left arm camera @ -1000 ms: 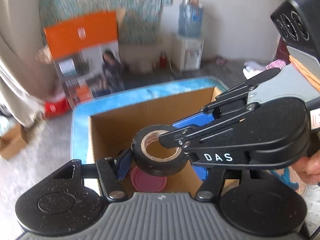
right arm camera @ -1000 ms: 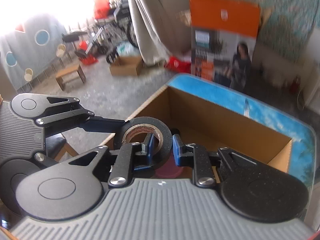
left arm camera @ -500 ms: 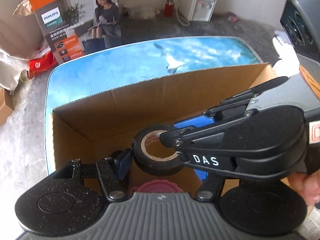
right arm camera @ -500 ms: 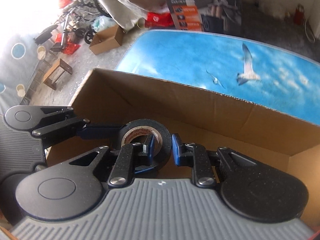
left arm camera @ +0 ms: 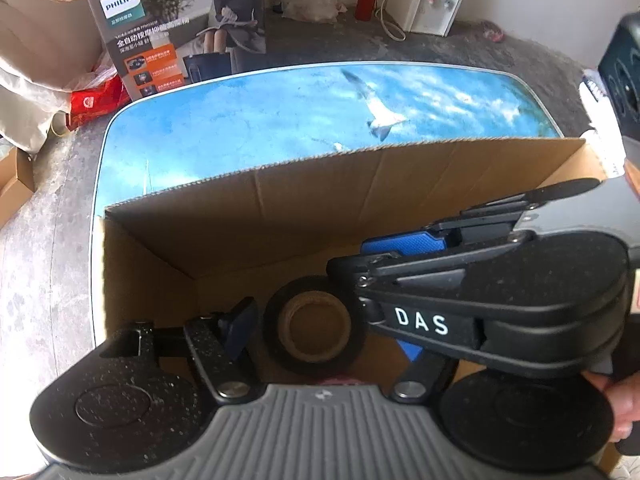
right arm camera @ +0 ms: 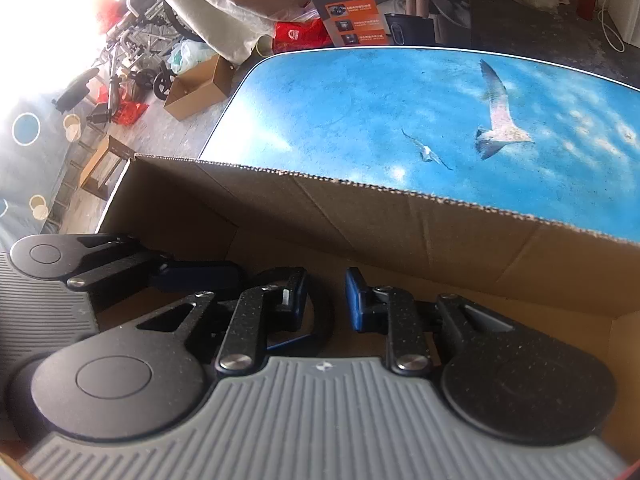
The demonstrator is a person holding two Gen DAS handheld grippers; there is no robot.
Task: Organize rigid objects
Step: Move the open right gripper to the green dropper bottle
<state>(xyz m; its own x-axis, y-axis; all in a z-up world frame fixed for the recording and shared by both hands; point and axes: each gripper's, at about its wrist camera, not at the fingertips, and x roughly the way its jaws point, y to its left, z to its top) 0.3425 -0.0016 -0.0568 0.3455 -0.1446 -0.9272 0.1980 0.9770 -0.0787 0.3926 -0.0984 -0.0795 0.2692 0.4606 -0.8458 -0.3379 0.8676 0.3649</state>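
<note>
A black roll of tape (left arm camera: 314, 326) with a brown core lies inside the open cardboard box (left arm camera: 320, 184), between the fingers of my left gripper (left arm camera: 320, 322), which is open around it without clamping. My right gripper (right arm camera: 326, 300) reaches in from the right side, shows across the left wrist view (left arm camera: 400, 264), and is open; its left finger (right arm camera: 296, 300) sits over the roll (right arm camera: 320, 320), which is mostly hidden in the right wrist view. Both grippers are low inside the box (right arm camera: 400, 216).
The box stands on a blue table (left arm camera: 280, 120) printed with sky and gulls. A pink lid (left arm camera: 340, 381) peeks out under the roll. A Philips carton (left arm camera: 160, 32) stands behind the table. Small cardboard boxes (right arm camera: 200, 88) and clutter lie on the floor.
Both grippers have dropped deeper into the box with the roll. The right gripper's jaws, shut on the roll's wall earlier, have spread apart, and the roll now rests low in the box.
</note>
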